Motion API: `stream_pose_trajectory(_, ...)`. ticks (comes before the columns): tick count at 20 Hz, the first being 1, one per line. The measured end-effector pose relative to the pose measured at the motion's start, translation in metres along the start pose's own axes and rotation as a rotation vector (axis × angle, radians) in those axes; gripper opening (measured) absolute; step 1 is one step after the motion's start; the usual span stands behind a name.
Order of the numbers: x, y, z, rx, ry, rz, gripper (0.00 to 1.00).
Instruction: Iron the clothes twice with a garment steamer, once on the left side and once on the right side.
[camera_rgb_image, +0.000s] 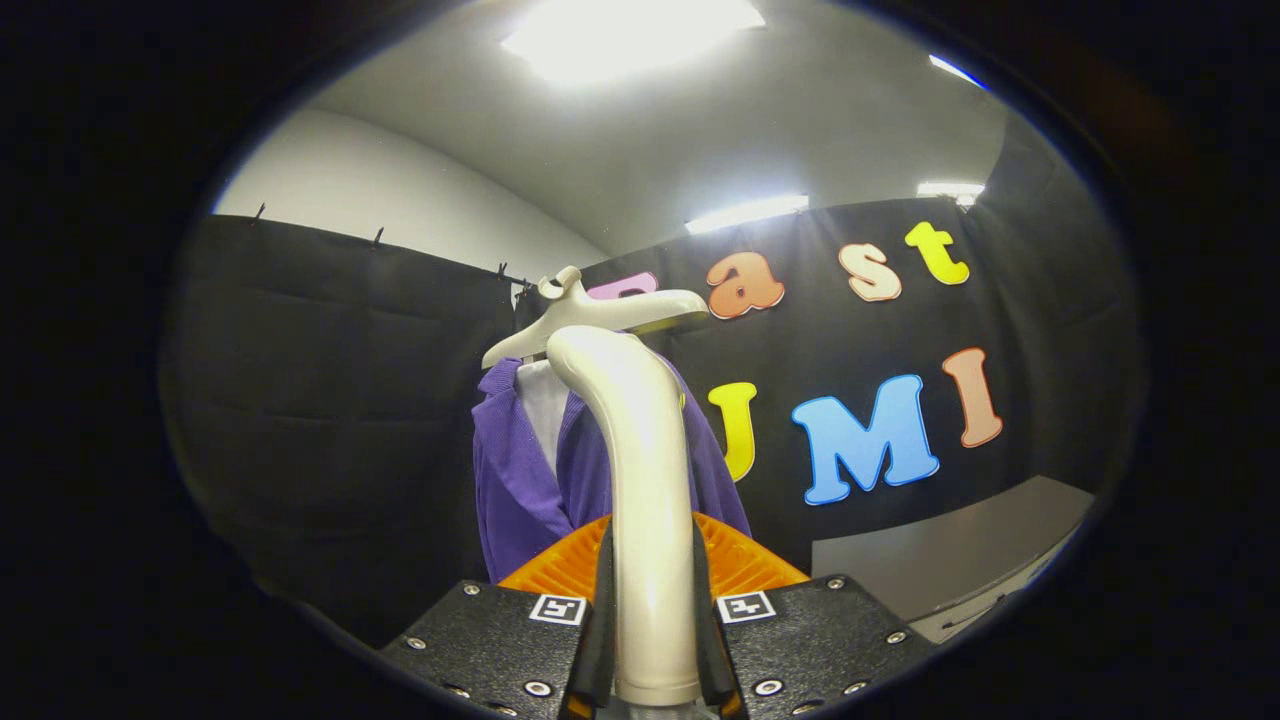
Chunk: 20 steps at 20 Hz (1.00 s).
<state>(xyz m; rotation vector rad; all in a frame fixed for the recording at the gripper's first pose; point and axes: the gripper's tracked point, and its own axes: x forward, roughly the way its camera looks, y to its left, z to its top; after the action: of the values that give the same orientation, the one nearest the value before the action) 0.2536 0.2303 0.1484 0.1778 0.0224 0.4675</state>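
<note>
Hand-held gripper (652, 640): clamped on the steamer handle (645, 500), both fingers pressing its sides
Steamer head: bends forward at the top, apparently facing the garment
Purple garment (520, 480): hanging on a white hanger (590, 310), just beyond the handle
Handling: handle rigid, smooth, likely slippery; hold it low on the shaft; fabric soft, yields to pressure

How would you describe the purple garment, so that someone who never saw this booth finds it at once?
Start at the black cloth wall of the booth. Just ahead of the gripper, whose jaws are shut on the cream steamer handle, a pale hanger stands out. The purple garment hangs from it, open over a white inner layer, the only clothing here.
</note>
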Motion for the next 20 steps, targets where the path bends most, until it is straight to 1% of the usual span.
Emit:
stream_pose_trajectory(5, 0.037, 0.002, 0.000, -0.133, -0.013, -0.067, 0.34)
stream_pose_trajectory(8, 0.051, 0.017, -0.013, -0.183, 0.001, -0.065, 0.34)
stream_pose_trajectory(11, 0.060, 0.026, -0.030, -0.198, 0.036, -0.052, 0.34)
stream_pose_trajectory(12, 0.061, 0.026, -0.032, -0.212, 0.028, -0.060, 0.34)
stream_pose_trajectory(16, 0.062, 0.029, -0.040, -0.230, 0.028, -0.075, 0.34)
stream_pose_trajectory(20, 0.057, 0.029, -0.057, -0.232, 0.053, -0.071, 0.34)
